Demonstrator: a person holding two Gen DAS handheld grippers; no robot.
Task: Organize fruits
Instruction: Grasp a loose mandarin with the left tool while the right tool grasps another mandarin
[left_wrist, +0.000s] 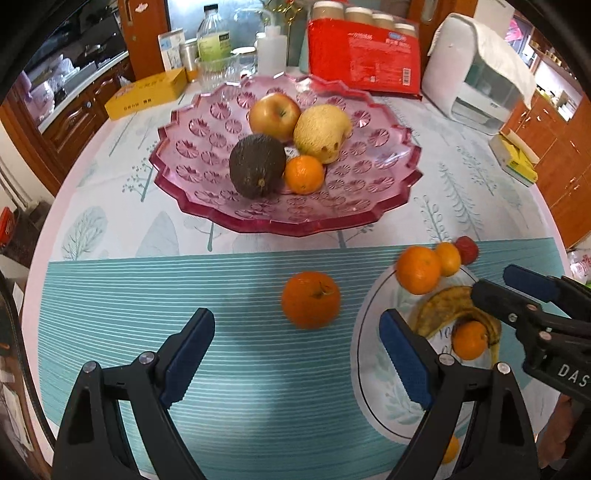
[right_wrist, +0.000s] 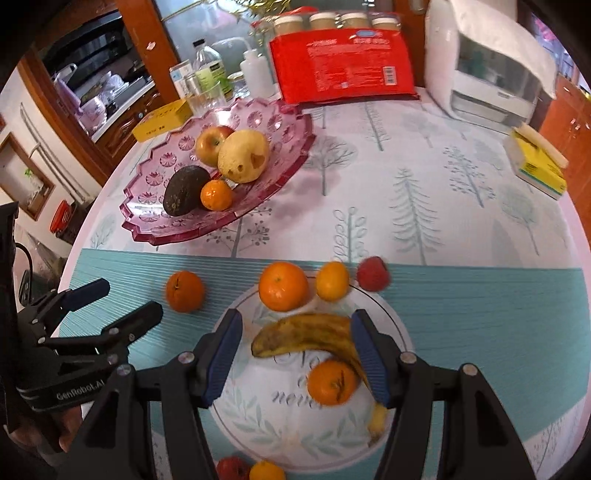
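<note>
Fruit count, both views combined:

- Oranges and mandarins: six. One in the pink bowl (right_wrist: 218, 194), one loose on the cloth (right_wrist: 184, 291), two at the plate's far rim (right_wrist: 283, 290) (right_wrist: 332, 280), one beside the banana (right_wrist: 332, 382), one at the near edge (right_wrist: 266, 471).
- Red fruits: two (right_wrist: 373, 274) (right_wrist: 232, 468).
- Banana (right_wrist: 310, 338): one.
- Apple (right_wrist: 211, 144): one.
- Pear (right_wrist: 243, 155): one.
- Avocado (right_wrist: 184, 190): one.

Bright even daylight; soft shadows; fisheye edge warping; slight motion blur.

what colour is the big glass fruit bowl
Translucent pink with a pressed flower pattern; the fruit bowl shows best in the left wrist view.
</note>
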